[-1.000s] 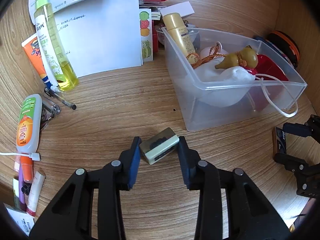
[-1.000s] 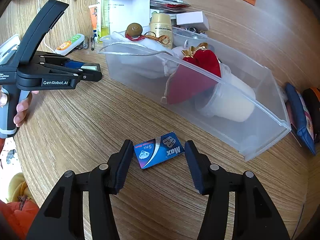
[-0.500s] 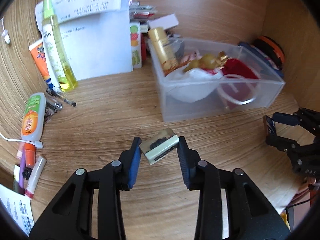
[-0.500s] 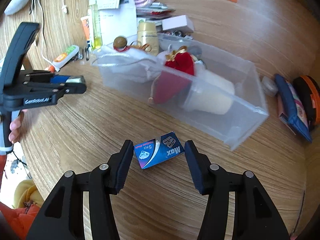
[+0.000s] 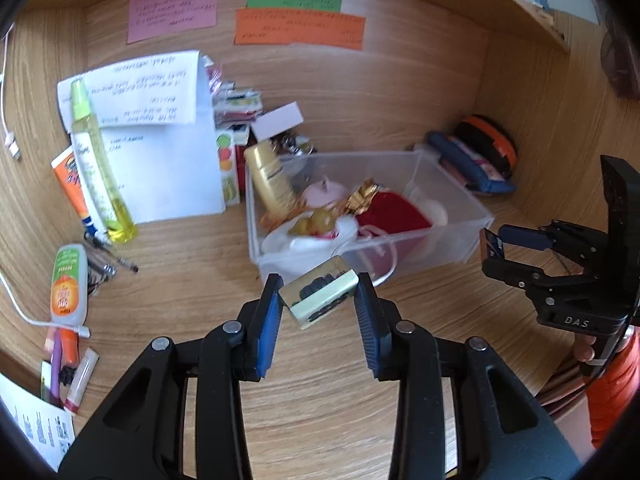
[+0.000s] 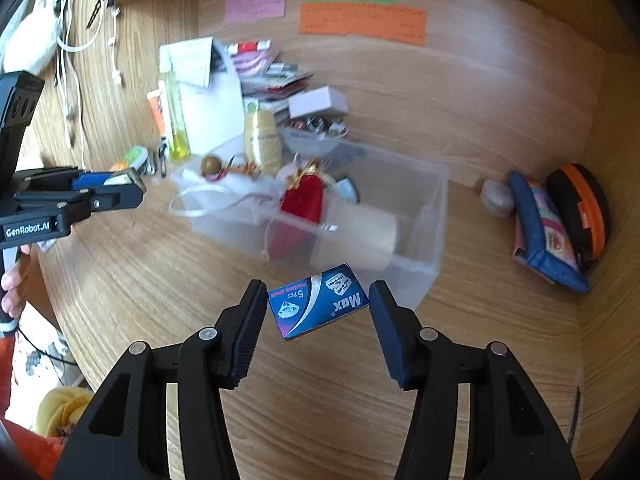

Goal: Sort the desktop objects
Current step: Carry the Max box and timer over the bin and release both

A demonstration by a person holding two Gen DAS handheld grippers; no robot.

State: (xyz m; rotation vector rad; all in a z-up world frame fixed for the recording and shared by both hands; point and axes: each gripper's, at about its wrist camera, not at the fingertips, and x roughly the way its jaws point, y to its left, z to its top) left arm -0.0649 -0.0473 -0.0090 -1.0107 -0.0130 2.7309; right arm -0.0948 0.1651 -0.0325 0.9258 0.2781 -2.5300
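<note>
We see both grippers raised above the wooden desk [image 5: 328, 400], each with something clamped in it.

Left gripper [image 5: 318, 304]: its blue pads grasp a small pale-green block [image 5: 320, 298] with dark markings on its faces. The block sits tilted between the fingertips, one corner up, clear of the desk. In the left wrist view it overlaps the near wall of the clear plastic bin [image 5: 452, 196], which lies beyond it.

Right gripper [image 6: 318, 304]: it is clenched on a small blue box [image 6: 318, 300] with "Max" printed on it. The box is held by its short ends, tilted, clear of the desk, on the near side of the bin's near right corner [image 6: 432, 216].

Bin contents, as far as we can tell: a gold bottle [image 5: 272, 180] leaning in the far left corner, a red pouch [image 5: 390, 216] with a gold bow, a white cloth bag with a cord, a brown gourd-shaped ornament [image 5: 316, 222], a pink lid, and a pale cylinder [image 6: 360, 236] lying on its side.

Left of the bin: white papers [image 5: 160, 152], a tall yellow spray bottle [image 5: 102, 172], an orange tube [image 5: 72, 184], and a green-and-orange bottle [image 5: 68, 284] lying flat, with pens beside it. Right of the bin, against the side wall: a blue pouch [image 6: 540, 232] and an orange-and-black case [image 6: 580, 208].

Pink, green and orange paper notes are stuck on the back wall. The motion blur is mild in both views.
</note>
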